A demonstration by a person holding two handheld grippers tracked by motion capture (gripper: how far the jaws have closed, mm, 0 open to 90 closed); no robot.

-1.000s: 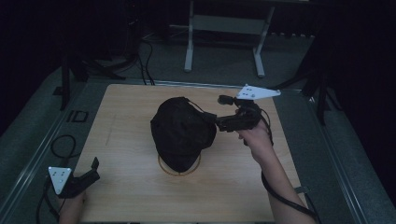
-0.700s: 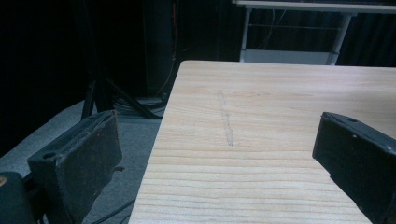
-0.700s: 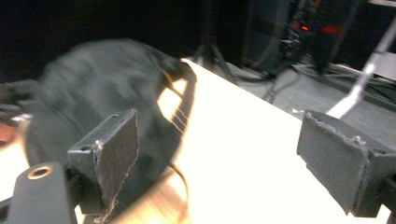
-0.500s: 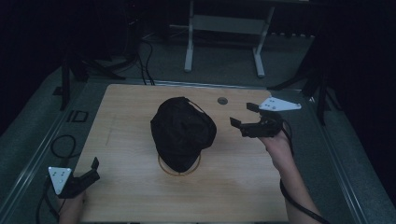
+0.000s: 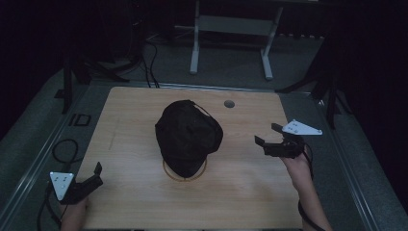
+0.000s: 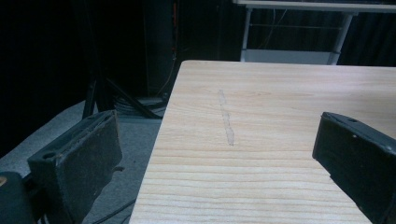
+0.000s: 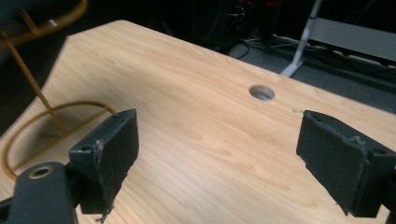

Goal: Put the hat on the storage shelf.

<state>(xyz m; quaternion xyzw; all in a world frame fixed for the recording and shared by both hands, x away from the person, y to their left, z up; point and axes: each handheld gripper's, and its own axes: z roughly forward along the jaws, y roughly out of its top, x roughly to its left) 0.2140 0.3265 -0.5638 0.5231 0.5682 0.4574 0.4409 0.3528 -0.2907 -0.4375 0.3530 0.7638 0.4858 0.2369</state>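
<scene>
A black cap [image 5: 188, 132] sits on a gold wire stand [image 5: 184, 176] in the middle of the wooden table [image 5: 134, 125]. My right gripper [image 5: 267, 134] hangs open to the right of the cap, well apart from it, nothing between its jaws. In the right gripper view the open gripper [image 7: 215, 154] faces bare wood, with the stand's gold ring [image 7: 28, 126] at the left. My left gripper [image 5: 98, 174] rests open at the table's near left corner. In the left gripper view this gripper [image 6: 219, 154] straddles the table's left edge.
A round cable hole [image 5: 229, 103] lies in the table at the back right, also seen as the hole [image 7: 261, 92] in the right gripper view. A pale streak [image 6: 226, 121] marks the wood at the left. A metal frame [image 5: 231, 29] and cables [image 5: 149, 62] stand on the dark floor beyond.
My right gripper has come away from the cap's right side, moving right and toward the near edge, and now stands open. The cap stays on its stand. The left gripper has not moved.
</scene>
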